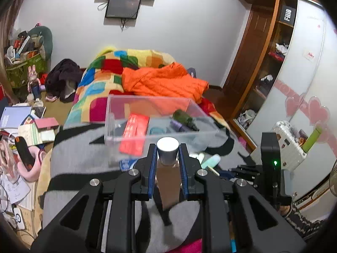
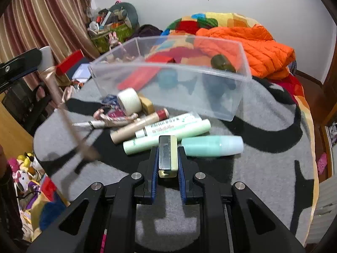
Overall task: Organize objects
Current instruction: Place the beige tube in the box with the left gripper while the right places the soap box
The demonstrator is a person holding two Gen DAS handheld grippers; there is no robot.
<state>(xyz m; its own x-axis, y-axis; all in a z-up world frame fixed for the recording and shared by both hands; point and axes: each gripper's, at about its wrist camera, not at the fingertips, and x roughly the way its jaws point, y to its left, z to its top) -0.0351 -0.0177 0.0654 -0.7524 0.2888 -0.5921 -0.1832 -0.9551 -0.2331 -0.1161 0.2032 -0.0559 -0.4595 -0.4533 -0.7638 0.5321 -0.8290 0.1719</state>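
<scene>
A clear plastic box [image 1: 109, 126] [image 2: 236, 107] stands on the grey and black blanket on the bed. It holds a red packet [image 1: 134, 133], a dark green bottle [image 1: 185, 119] and a purple item. My left gripper [image 1: 167, 154] is shut on a beige tube with a silver-white cap [image 1: 167, 147], held above the blanket just before the box; the tube also shows in the right wrist view [image 2: 52, 84]. My right gripper [image 2: 167, 156] is shut on a small black and pale yellow case [image 2: 167, 154]. Loose tubes [image 2: 168, 132], a mint bottle [image 2: 210, 145] and a tape roll [image 2: 129, 101] lie before the box.
An orange jacket [image 1: 164, 80] and a colourful quilt [image 1: 101, 78] lie behind the box. Books and clutter cover a surface at left [image 1: 31, 130]. A wardrobe [image 1: 263, 63] and a white case [image 1: 288, 143] stand at right. Striped curtains [image 2: 42, 21] hang at left.
</scene>
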